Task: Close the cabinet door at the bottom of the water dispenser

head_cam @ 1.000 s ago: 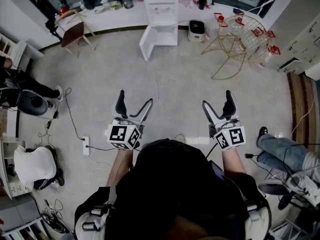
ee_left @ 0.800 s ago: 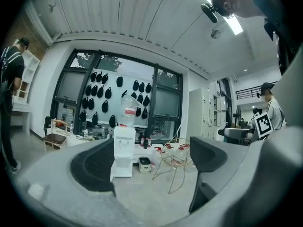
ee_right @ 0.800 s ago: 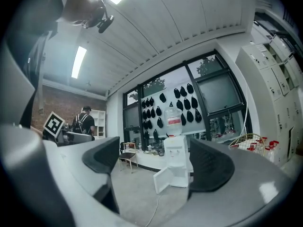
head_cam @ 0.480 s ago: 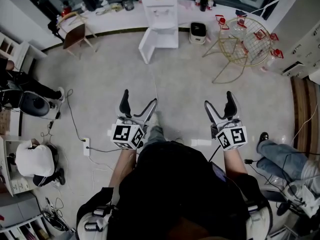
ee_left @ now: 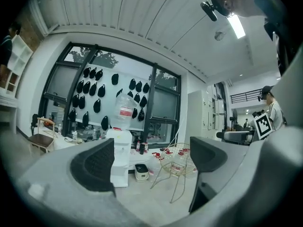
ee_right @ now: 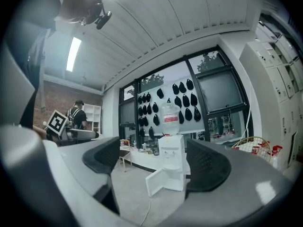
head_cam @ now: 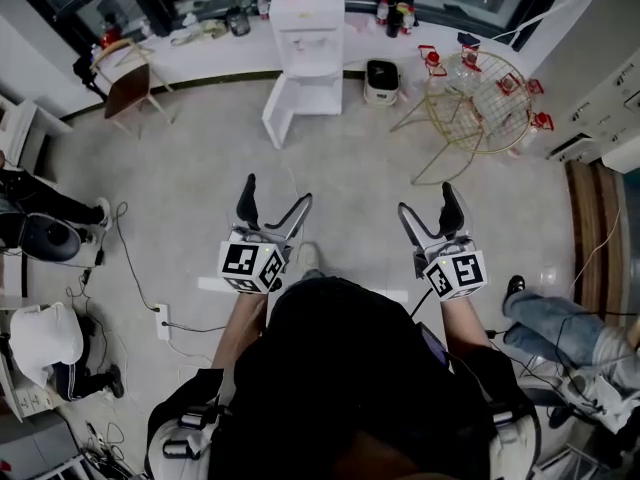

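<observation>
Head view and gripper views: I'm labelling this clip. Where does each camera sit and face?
Head view: on the person's head, looking steeply down at the floor; shows torso, left hand-held gripper, right hand-held gripper.
Left gripper view: on that gripper, facing forward between its open jaws.
Right gripper view: likewise, open jaws framing the open cabinet door.
All share the water dispenser.

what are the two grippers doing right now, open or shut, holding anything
Left gripper: open, holding nothing.
Right gripper: open, holding nothing.
</observation>
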Available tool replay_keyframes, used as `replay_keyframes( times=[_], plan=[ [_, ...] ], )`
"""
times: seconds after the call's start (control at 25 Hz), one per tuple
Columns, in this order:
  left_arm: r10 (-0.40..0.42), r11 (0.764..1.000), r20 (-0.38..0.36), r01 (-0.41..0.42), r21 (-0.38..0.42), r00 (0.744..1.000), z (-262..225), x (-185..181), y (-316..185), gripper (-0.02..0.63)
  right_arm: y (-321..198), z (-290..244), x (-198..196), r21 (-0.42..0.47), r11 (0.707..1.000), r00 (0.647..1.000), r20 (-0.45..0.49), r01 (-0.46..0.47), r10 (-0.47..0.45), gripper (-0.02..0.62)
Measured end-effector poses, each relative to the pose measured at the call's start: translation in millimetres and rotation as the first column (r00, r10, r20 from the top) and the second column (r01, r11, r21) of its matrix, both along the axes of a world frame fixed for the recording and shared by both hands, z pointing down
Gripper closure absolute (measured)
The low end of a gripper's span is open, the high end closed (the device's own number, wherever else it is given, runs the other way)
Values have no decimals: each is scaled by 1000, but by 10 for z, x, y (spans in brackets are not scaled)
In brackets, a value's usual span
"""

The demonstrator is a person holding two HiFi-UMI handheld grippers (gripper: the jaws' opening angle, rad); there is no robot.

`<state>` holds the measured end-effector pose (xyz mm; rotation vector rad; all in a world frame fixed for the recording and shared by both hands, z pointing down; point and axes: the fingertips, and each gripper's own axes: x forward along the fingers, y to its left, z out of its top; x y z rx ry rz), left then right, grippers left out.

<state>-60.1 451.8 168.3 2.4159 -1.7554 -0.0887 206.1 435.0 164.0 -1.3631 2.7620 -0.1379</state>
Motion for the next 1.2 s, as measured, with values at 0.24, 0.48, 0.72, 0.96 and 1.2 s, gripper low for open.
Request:
replay_keyframes(
  times=[0.24,0.48,0.72,0.96,1.2],
  plan=[
    [10,1000,-9,-9,15,1000,-73,-419,-555,107,-564,-59,-374,6,1000,1000,-10,-20,20,160],
    [27,1000,-7,-27,3,1000,-22,-960,-918,109,-967,7,-882,-15,999,999,-16,-28,28,163],
    [54,998,-15,-55,-18,998,113,-1274,-1198,109,-1236,65,-1259,-30,999,999,-35,-33,32,163],
    [89,995,-17,-89,-52,996,295,-1258,-1425,109,-1413,170,-1319,-65,997,998,-46,-50,47,164],
    [97,994,-36,-98,-55,995,329,-1188,-1759,109,-1770,163,-1301,-60,997,998,-42,-52,49,164]
  ],
)
